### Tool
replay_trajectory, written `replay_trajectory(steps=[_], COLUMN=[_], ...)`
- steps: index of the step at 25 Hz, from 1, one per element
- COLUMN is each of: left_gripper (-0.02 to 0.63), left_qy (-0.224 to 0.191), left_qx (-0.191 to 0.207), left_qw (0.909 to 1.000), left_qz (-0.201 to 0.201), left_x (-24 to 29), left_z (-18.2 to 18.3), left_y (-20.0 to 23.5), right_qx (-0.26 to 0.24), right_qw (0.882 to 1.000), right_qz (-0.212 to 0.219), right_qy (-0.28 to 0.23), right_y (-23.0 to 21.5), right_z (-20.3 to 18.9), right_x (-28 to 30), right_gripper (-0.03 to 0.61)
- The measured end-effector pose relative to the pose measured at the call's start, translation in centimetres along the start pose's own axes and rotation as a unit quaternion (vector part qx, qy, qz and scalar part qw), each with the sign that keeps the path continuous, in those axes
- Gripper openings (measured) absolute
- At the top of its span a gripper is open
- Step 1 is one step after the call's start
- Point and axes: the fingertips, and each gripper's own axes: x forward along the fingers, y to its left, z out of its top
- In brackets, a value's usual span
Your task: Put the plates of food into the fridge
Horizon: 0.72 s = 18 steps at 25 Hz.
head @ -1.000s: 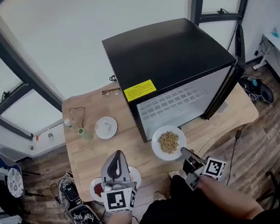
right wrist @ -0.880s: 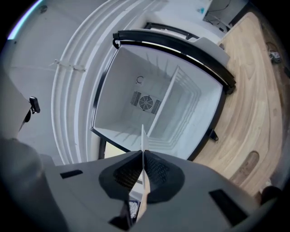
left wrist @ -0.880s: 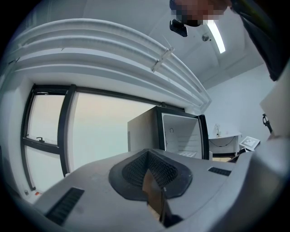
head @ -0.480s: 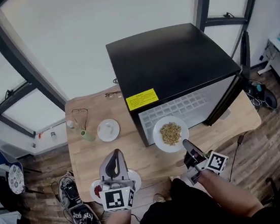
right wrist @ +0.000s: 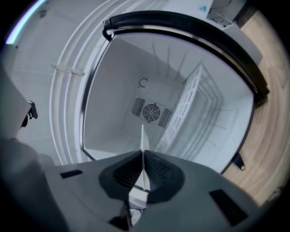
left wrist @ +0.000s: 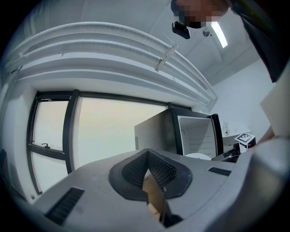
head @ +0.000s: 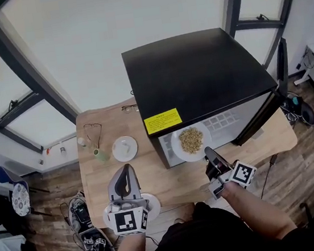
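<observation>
1. You are holding the plate [head: 191, 140] of pale grains by its near rim. Your right gripper [head: 208, 152] is pinching that rim between closed jaws and keeping it level, likely so nothing spills.
2. The plate is hanging at the open mouth of the fridge [head: 196, 71], seemingly not yet inside.
3. Your left gripper [head: 126, 170] is hovering over the table [head: 94, 173], jaws nearly together and apparently gripping nothing. A second plate [head: 150, 199] is lying beneath it.
4. Both plates are looking round, white and smooth. The fridge is showing as a matte black box, white inside, with a wire shelf. The table is pale wood.

Grey left tool [head: 127, 171] and right tool [head: 208, 152] bear square-marker cubes (black on white); dark clothing.
</observation>
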Motion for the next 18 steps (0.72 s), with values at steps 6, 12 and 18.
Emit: replay_trajectory(steps=[6, 12, 18], left_gripper=[0.003, 0.003, 0.003], left_qy=[0.003, 0.005, 0.007], left_qx=[0.0, 0.005, 0.011], left_qw=[0.9999, 0.9998, 0.9996], left_qz=[0.012, 0.017, 0.026], left_x=[1.1, 1.8, 1.8], left_z=[0.0, 0.1, 0.5], left_y=[1.1, 1.9, 3.1], right_qx=[-0.008, -0.019, -0.047], right_qw=[1.0, 1.0, 0.997], right_qz=[-0.002, 0.002, -0.048], right_qy=[0.009, 0.016, 0.03], right_y=[-0.5, -0.2, -0.7], right_z=[0.9, 1.3, 1.5], right_x=[2.0, 4.0, 5.6], right_gripper=[0.032, 0.032, 0.032])
